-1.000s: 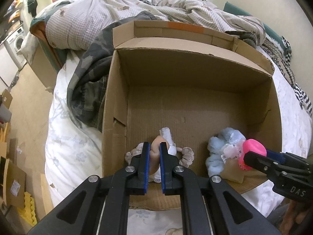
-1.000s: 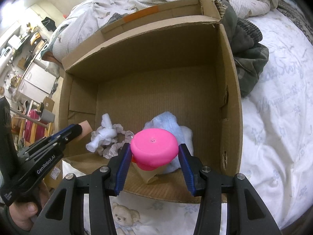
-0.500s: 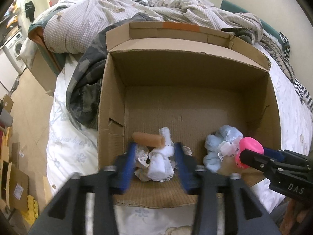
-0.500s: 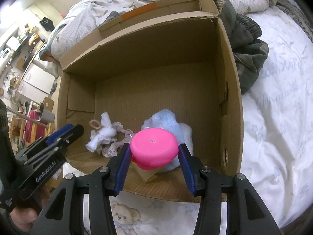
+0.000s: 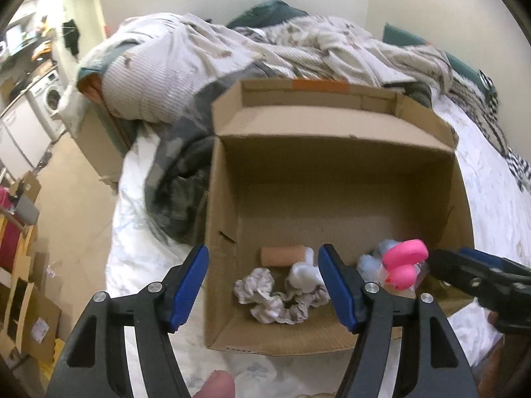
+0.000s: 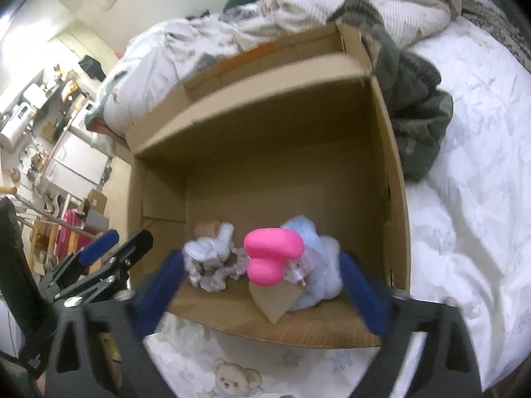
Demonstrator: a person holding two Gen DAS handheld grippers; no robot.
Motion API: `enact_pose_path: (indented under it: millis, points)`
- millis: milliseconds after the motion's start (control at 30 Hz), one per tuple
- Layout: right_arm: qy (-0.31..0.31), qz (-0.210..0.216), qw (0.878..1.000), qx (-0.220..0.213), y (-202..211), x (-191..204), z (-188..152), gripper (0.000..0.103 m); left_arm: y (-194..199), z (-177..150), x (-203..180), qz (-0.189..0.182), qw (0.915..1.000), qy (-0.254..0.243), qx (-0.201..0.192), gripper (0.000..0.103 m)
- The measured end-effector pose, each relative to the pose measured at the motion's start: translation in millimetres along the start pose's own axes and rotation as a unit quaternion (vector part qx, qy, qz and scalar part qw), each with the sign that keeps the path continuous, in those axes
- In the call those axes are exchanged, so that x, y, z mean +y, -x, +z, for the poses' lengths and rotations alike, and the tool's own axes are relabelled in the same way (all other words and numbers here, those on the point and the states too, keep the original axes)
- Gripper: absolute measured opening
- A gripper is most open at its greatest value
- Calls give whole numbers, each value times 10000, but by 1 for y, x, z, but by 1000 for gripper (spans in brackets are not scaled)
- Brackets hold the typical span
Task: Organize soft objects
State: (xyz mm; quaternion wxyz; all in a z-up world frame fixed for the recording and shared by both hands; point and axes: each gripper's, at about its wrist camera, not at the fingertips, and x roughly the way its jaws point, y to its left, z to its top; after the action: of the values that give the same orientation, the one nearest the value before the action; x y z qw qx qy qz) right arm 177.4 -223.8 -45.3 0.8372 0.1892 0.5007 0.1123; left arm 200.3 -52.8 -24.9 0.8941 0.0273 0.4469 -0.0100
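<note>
Inside cardboard box, pink toy, scrunchie

One cardboard box, one pink toy, perhaps four other soft things

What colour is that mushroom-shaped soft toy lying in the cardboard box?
Bright pink: the mushroom-shaped soft toy shows best in the right wrist view, lying near the front of the cardboard box.

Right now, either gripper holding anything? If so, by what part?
Nothing held. The left gripper and right gripper have both just been opening; the pink toy and peach roll lie free in the cardboard box.
</note>
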Motion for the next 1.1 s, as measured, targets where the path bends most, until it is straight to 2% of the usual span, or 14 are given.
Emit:
enact_pose_path:
  millis: [67, 167, 233, 333, 500, 600, 833, 1100]
  points:
    - [48, -8, 9996, -272, 10, 3, 0, 103, 6, 0, 7, 87, 9998, 124, -87, 67]
    - [73, -4, 9983, -578, 22, 6, -1, 103, 16, 0, 16, 53, 9993, 300, -200, 80]
    - [66, -16, 9977, -681, 27, 6, 0, 103, 25, -1, 20, 53, 9987, 370, -346, 82]
    - [86, -46, 9962, -866, 38, 9, -4, 103, 37, -3, 22, 262, 9980, 274, -497, 85]
    - [315, -178, 9927, -1155, 57, 16, -16, 103, 63, -9, 30, 176, 9964, 287, -781, 101]
    - [463, -252, 9912, -1213, 65, 21, -24, 103, 77, -18, 35, 189, 9959, 296, -837, 102]
    - [627, -408, 9890, -1278, 76, 29, -47, 103, 92, -42, 51, 47, 9973, 380, -620, 102]
    - [876, -421, 9868, -1298, 86, 40, -70, 103, 108, -60, 58, 42, 9962, 531, -693, 102]
